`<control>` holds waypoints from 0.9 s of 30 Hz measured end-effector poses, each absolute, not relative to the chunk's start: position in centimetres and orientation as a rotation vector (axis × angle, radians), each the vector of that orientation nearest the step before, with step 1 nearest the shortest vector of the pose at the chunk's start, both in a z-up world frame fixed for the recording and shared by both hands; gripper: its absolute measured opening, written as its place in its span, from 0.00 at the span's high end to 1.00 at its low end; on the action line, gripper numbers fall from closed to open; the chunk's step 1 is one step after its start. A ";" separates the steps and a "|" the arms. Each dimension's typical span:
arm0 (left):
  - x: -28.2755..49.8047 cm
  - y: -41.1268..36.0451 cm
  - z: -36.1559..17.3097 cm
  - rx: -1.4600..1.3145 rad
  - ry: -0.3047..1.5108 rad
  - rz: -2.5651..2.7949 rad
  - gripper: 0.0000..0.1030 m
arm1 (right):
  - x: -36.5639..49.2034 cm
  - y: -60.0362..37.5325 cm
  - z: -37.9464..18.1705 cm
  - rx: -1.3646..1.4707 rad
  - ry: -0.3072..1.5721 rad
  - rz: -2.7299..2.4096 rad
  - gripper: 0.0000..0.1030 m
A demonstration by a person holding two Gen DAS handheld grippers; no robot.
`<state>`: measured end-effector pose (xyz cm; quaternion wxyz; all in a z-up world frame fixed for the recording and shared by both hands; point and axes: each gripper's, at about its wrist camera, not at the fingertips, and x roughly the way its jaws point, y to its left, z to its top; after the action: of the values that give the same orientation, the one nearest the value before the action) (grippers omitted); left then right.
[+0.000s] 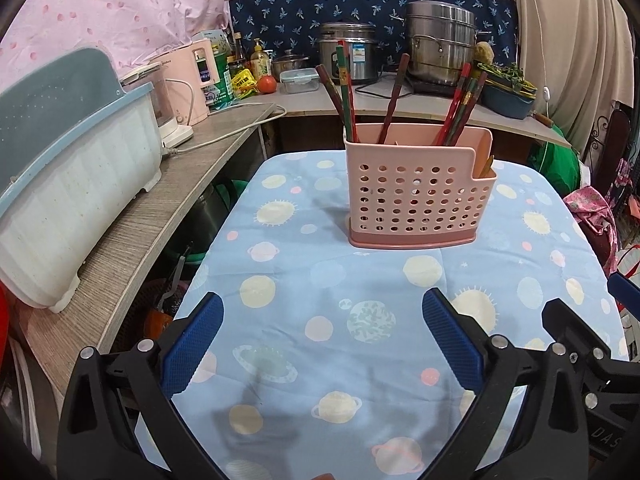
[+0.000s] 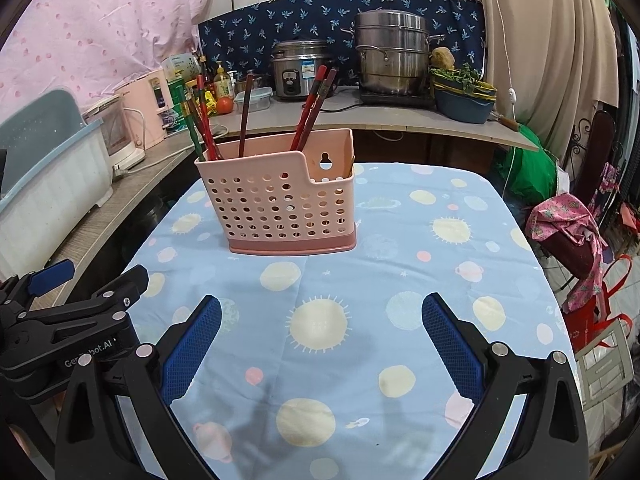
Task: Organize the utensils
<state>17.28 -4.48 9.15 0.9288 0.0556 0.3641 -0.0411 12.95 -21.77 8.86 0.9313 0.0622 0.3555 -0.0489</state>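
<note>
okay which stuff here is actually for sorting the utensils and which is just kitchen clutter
For the job: pink holder, chopsticks standing in it, left gripper and right gripper, both open.

Just lying about: rice cooker, steamer pot, tomato, dish rack.

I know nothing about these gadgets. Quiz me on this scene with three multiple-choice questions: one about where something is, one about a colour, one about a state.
1. Where does the holder stand?
A. on the tablecloth
B. on the wooden counter
C. inside the grey bin

2. What colour is the holder?
A. green
B. pink
C. white

3. How are the left gripper and the right gripper?
A. both shut on chopsticks
B. one open, one shut
C. both open and empty

Answers:
1. A, since its base rests on the blue planet-print cloth, beyond both grippers.
2. B, as its perforated walls are pale pink with a darker pink base.
3. C, because each pair of blue pads stands wide apart with only cloth between them, while the chopsticks sit in the holder.
</note>
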 end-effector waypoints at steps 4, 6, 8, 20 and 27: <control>17.3 -4.5 9.1 0.114 0.747 -0.086 0.07 | 13.0 -21.8 8.8 0.128 0.727 -0.101 0.06; 17.3 -4.5 9.1 0.113 0.747 -0.085 0.07 | 13.0 -21.8 8.8 0.127 0.727 -0.101 0.06; 17.3 -4.5 9.1 0.112 0.746 -0.084 0.07 | 13.0 -21.8 8.8 0.128 0.727 -0.101 0.06; 17.2 -4.6 9.2 0.117 0.745 -0.092 0.07 | 13.0 -21.8 8.8 0.126 0.727 -0.101 0.06; 17.1 -4.7 9.2 0.118 0.747 -0.091 0.07 | 13.0 -21.7 8.8 0.127 0.727 -0.100 0.06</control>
<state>17.12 -4.67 9.20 0.9284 0.0576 0.3644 -0.0443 12.99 -21.73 8.77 0.9315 0.0618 0.3551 -0.0490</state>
